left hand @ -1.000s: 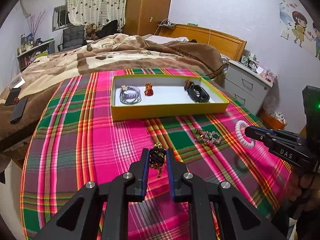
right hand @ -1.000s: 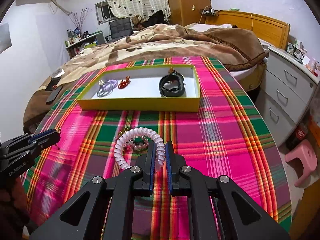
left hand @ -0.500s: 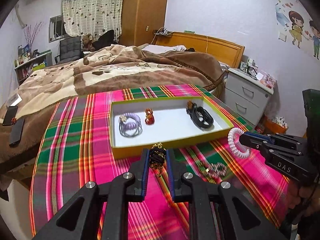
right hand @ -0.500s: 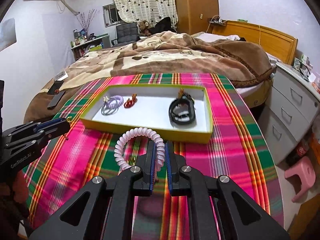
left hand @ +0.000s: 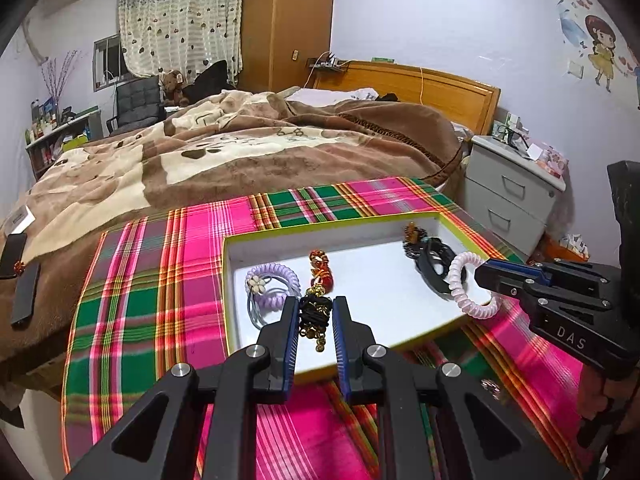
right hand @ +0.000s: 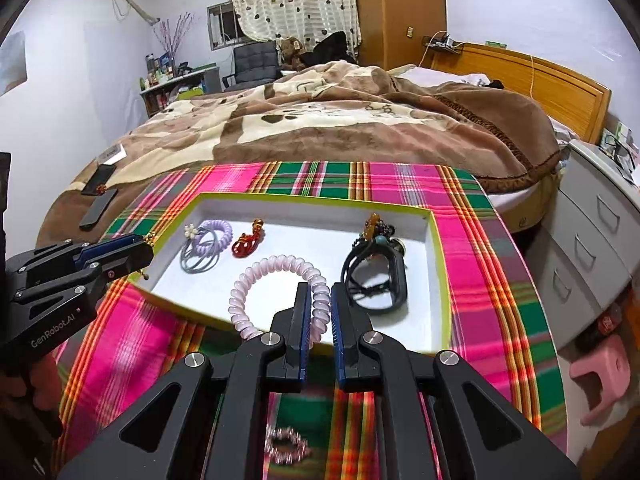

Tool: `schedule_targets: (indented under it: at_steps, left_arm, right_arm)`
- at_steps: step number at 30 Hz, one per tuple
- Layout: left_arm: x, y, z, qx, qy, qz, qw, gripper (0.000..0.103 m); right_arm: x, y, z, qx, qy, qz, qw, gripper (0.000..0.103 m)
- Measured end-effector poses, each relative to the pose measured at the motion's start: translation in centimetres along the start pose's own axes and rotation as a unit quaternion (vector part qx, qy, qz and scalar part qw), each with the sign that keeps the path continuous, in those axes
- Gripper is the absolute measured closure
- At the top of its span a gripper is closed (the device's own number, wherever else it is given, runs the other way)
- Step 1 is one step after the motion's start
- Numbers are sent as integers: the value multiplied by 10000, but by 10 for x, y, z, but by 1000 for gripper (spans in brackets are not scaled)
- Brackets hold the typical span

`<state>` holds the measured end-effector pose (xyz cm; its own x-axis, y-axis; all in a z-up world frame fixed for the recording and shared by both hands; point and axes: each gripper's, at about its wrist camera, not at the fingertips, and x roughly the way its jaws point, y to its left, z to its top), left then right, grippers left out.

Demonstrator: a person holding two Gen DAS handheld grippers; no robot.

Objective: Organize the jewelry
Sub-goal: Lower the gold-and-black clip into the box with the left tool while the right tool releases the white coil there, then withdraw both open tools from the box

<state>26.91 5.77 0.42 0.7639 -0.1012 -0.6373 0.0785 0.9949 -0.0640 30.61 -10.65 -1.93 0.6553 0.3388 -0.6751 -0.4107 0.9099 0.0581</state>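
A yellow-rimmed white tray (left hand: 348, 227) (right hand: 436, 248) sits on the plaid tablecloth. In it lie a purple spiral hair tie (left hand: 272, 280) (right hand: 208, 240), a red bead charm (left hand: 320, 268) (right hand: 246, 242) and a black bracelet bundle (left hand: 434, 260) (right hand: 376, 276). My left gripper (left hand: 316, 312) is shut on a black and gold beaded bracelet (left hand: 314, 312), held over the tray's near edge. My right gripper (right hand: 319, 300) is shut on a pink spiral hair tie (right hand: 276, 284) (left hand: 466, 288), held over the tray's near side.
A sparkly beaded bracelet (right hand: 286, 446) lies on the tablecloth (left hand: 160, 280) below my right gripper. A bed with a brown blanket (left hand: 240, 152) lies behind the table. A grey drawer unit (left hand: 512, 192) stands to the right. Two phones (left hand: 24, 280) lie on the bed's left edge.
Both grippers have moved forward from the table's near part to over the tray, each still carrying its piece. The sparkly bracelet stays behind on the cloth.
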Motion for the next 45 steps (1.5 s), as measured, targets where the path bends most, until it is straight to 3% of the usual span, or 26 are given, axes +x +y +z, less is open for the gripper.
schedule_targets:
  at_steps: [13, 25, 30, 36, 45]
  left_arm:
    - [50, 15, -3, 12, 434, 88, 9990, 86]
    - [70, 18, -10, 1, 781, 109, 9969, 86]
    - [72, 19, -9, 3, 792, 93, 9968, 86]
    - [68, 18, -9, 5, 755, 82, 9971, 85]
    - [37, 18, -9, -66, 403, 75, 9991, 84]
  right_arm:
    - [55, 8, 0, -195, 499, 30, 9986, 93]
    - [70, 8, 1, -274, 745, -10, 9968, 93]
    - [72, 8, 2, -270, 779, -14, 9966, 91]
    - [64, 9, 2, -282, 697, 43, 9972, 78]
    - [28, 10, -2, -232, 358, 173, 9989, 78]
